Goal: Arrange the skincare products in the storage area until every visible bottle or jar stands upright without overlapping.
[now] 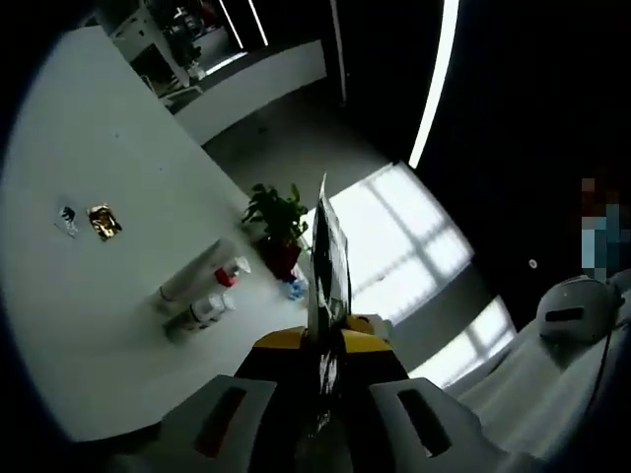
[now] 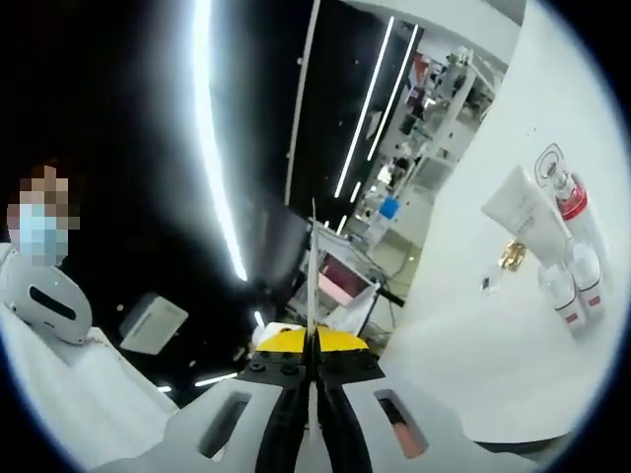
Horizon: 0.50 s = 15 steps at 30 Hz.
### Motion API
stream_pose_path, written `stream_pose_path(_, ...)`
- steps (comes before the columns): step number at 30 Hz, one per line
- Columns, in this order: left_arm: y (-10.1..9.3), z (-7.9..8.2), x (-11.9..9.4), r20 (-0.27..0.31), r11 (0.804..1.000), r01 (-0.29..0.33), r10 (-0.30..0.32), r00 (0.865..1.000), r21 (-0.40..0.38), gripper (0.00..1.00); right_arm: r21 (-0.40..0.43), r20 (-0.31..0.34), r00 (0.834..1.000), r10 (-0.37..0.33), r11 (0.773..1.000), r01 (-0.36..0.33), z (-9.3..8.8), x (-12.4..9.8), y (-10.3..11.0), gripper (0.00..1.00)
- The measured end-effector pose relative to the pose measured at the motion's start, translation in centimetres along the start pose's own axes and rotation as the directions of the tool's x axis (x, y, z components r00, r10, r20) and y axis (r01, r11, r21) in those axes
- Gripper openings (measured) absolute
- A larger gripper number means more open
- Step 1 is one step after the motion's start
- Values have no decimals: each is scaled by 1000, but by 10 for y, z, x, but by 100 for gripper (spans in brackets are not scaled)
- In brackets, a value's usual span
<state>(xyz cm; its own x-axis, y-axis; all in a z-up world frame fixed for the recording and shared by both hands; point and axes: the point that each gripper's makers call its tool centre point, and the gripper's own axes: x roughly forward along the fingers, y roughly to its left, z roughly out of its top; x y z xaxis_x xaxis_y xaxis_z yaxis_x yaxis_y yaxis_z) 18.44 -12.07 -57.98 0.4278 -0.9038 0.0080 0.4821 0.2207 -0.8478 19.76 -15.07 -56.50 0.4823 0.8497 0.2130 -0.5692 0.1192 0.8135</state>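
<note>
On the white table (image 1: pixel 89 325) lie a white tube (image 1: pixel 192 271), a bottle with a red cap (image 1: pixel 229 276) and white bottles (image 1: pixel 202 313), close together on their sides. My left gripper (image 1: pixel 323 347) is well off from them, shut on a thin flat packet (image 1: pixel 327 251) seen edge-on. In the right gripper view the same white tube (image 2: pixel 523 212), red-banded bottle (image 2: pixel 572 202) and two white bottles (image 2: pixel 572 288) sit far right on the table (image 2: pixel 493 365). My right gripper (image 2: pixel 314 367) is shut on a thin flat sheet (image 2: pixel 313 286), also edge-on.
A potted plant in a red pot (image 1: pixel 276 229) stands beside the bottles, with a small blue item (image 1: pixel 294 289) near it. A gold sachet (image 1: pixel 104 222) and a silver sachet (image 1: pixel 67 219) lie apart on the table. A white rounded device (image 2: pixel 44 296) is at the left.
</note>
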Motion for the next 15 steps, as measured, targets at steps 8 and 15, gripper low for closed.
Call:
stream_pose_path(8, 5, -12, 1, -15, 1000, -22, 22, 1000, 5, 7, 35, 19, 1000, -17, 999, 17, 4, -1, -8, 1)
stream_pose_path(15, 7, -7, 2, 25, 1000, -24, 25, 999, -18, 1, 43, 23, 999, -46, 998, 45, 3, -2, -14, 1)
